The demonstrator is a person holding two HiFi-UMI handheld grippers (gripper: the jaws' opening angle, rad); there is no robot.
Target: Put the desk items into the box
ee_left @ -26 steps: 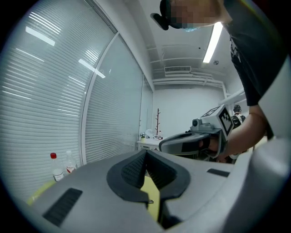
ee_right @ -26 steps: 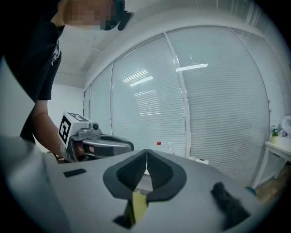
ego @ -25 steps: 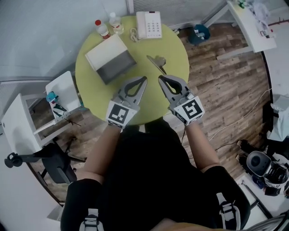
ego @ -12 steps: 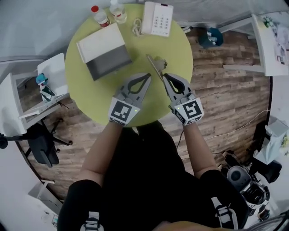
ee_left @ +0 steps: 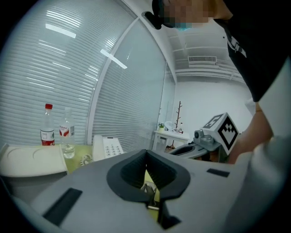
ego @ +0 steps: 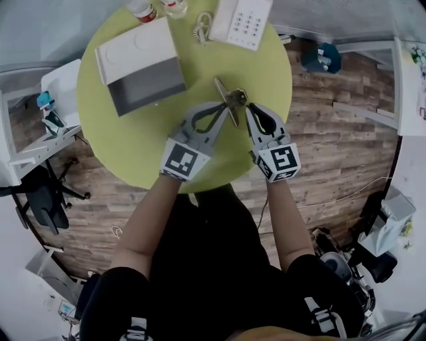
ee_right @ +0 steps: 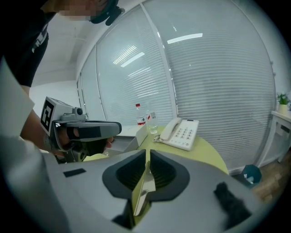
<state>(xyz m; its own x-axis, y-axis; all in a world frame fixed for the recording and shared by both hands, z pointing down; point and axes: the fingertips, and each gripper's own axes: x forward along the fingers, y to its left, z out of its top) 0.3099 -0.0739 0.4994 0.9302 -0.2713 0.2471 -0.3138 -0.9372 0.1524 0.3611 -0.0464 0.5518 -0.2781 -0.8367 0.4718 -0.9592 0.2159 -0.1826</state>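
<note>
A metal scissors-like tool (ego: 229, 100) lies flat near the middle of the round green table (ego: 126, 143). My left gripper (ego: 221, 106) is shut, and its tip sits right at the tool's left side. My right gripper (ego: 249, 110) is also shut, with its tip just right of the tool. Whether either tip touches the tool I cannot tell. Through the left gripper's (ee_left: 146, 152) narrow slit a bit of the tool (ee_left: 149, 189) shows. The right gripper (ee_right: 148, 152) shows only a thin sliver of table and metal there. The open white box (ego: 133, 46) stands at the table's far left.
A white desk phone (ego: 243, 23) and two bottles (ego: 141, 10) stand at the table's far edge behind the box. White shelves (ego: 56, 100) and an office chair (ego: 43, 200) flank the table on the left. A teal bin (ego: 319, 56) sits on the wooden floor to the right.
Both grippers have moved forward across the table and now flank the metal tool. The head camera has shifted, so the table sits higher in the view.
</note>
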